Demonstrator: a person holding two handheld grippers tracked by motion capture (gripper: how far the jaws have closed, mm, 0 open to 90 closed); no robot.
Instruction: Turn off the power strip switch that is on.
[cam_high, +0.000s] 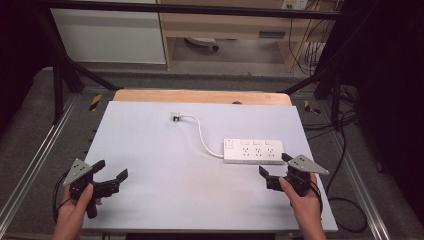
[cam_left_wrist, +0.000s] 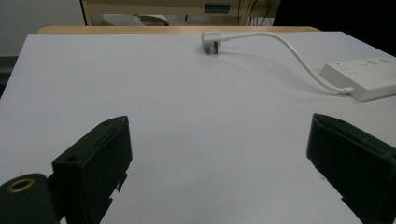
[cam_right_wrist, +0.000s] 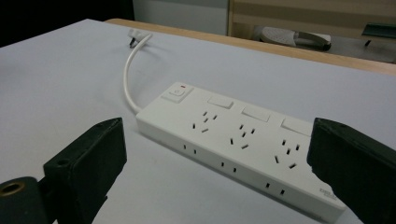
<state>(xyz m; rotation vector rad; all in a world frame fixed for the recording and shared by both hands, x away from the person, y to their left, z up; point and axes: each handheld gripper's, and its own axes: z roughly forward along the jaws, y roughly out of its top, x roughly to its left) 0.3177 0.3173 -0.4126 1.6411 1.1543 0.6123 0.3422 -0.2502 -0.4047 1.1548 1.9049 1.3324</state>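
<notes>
A white power strip (cam_high: 253, 151) lies flat on the right half of the pale table top (cam_high: 165, 170), its long side running across the table, with a switch at its left end and three socket groups along its face — the right gripper view shows those sockets bare, nothing plugged in (cam_right_wrist: 243, 140). From its left end a white cable (cam_high: 202, 134) curves away toward the far middle of the table and ends in a plug (cam_high: 176, 117) lying on the surface, well apart from the strip; in the left gripper view the plug (cam_left_wrist: 211, 42) rests with its pins showing, the cable (cam_left_wrist: 299, 56) arcing to the strip (cam_left_wrist: 362, 77) at the right edge. The right gripper (cam_high: 273, 165) sits just beside the strip's near right corner, held in the person's right hand (cam_high: 300, 197), its jaws spread wide and gripping nothing — the strip lies between and beyond them, not touched as far as can be seen. The left gripper (cam_high: 111, 170), held in the left hand (cam_high: 77, 205), is near the table's left edge, well apart from the strip, jaws likewise spread over bare table. A wooden edge (cam_high: 200, 96) borders the table's far side.
</notes>
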